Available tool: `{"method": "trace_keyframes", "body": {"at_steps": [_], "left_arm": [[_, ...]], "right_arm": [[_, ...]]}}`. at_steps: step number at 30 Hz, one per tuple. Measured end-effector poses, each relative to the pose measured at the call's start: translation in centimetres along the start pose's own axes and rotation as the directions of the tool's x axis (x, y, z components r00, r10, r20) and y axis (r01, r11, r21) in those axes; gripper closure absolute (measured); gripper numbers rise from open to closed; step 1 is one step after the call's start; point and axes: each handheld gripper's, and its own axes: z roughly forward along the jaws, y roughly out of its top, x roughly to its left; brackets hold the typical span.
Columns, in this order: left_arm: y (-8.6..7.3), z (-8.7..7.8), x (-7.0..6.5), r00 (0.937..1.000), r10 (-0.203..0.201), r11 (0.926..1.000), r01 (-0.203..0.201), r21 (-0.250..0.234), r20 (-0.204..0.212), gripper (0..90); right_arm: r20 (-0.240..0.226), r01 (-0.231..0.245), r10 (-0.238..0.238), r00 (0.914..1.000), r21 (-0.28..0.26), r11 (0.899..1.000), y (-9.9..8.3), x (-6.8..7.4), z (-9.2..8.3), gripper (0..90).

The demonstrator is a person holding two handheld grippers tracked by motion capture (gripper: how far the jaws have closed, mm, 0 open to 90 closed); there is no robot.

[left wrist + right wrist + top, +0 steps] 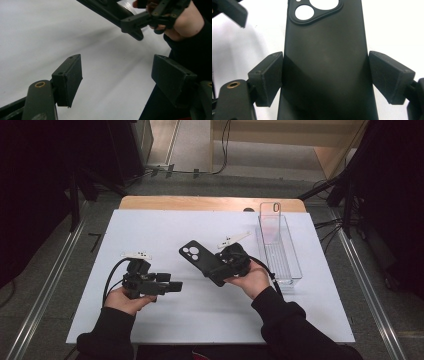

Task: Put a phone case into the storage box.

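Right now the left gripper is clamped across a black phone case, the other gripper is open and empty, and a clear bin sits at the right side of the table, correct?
Not quite: the sides are swapped. The right gripper is clamped across the black phone case, as the right gripper view shows, and the left gripper is open and empty. The clear bin does sit at the right side of the table.

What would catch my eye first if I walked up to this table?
Probably the black phone case, clamped across its width by the right gripper and lifted over the middle of the white table. The left gripper hangs open and empty beside it. A clear bin with a clear case stands at the right.
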Motion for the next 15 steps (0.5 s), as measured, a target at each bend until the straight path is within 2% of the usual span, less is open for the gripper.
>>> {"method": "trace_keyframes", "body": {"at_steps": [5,9,12,15], "left_arm": [[1.0,0.4,-0.1,0.9995,-0.030,0.9996,0.030,0.000,-0.011,22.1],[1.7,0.8,-0.2,0.9984,-0.057,0.9982,0.057,-0.016,0.003,22.0],[2.1,1.0,0.1,0.9974,-0.071,0.9971,0.072,-0.027,0.011,22.0],[2.6,1.1,0.2,0.9968,-0.079,0.9965,0.079,-0.027,-0.006,22.3]], "right_arm": [[0.010,-0.031,0.031,0.9995,-0.010,0.999,-1.0,0.5,-1.1,14.9],[0.026,-0.049,0.049,0.9984,-0.014,0.999,-1.6,1.1,-1.3,14.8],[0.042,-0.082,0.083,0.9957,-0.025,0.996,-2.0,1.4,-1.3,14.8],[0.051,-0.111,0.113,0.9923,-0.032,0.993,-2.2,2.0,-1.3,14.8]]}}
